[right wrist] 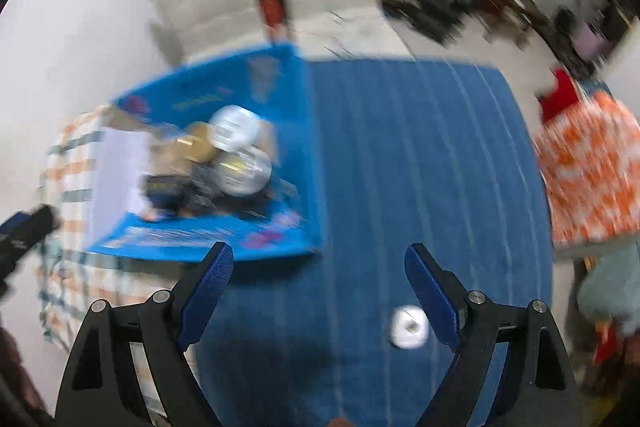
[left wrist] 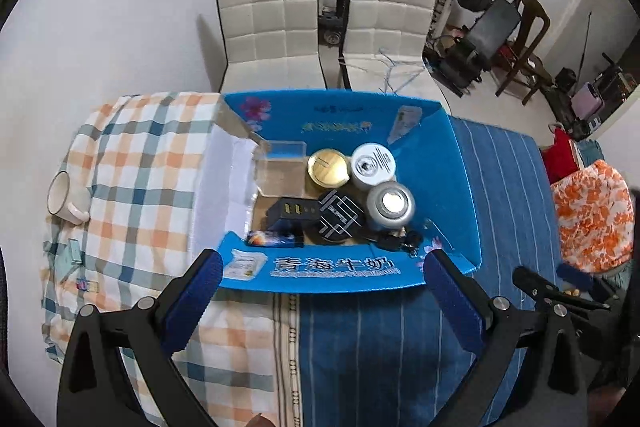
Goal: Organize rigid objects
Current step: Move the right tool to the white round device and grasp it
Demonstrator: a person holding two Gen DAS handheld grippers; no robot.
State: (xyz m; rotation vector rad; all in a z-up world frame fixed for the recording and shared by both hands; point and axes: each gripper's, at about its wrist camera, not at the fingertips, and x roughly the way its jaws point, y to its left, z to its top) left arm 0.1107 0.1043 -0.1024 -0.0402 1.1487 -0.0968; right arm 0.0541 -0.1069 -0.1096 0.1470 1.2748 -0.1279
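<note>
Honestly, with both the left claw [left wrist: 323, 269] and right claw [right wrist: 319, 265] spread empty, the right one could knock that small white piece [right wrist: 409, 327] off the table [right wrist: 400, 147] instead of boxing it.

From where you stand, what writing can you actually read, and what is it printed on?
"青海牛奶": white characters on the near flap of the blue milk carton.
Yellow lettering on the carton's far flap: too blurred to read.
Pattern on the white round tin lid: too small to read.
Right wrist view: all blurred.
</note>
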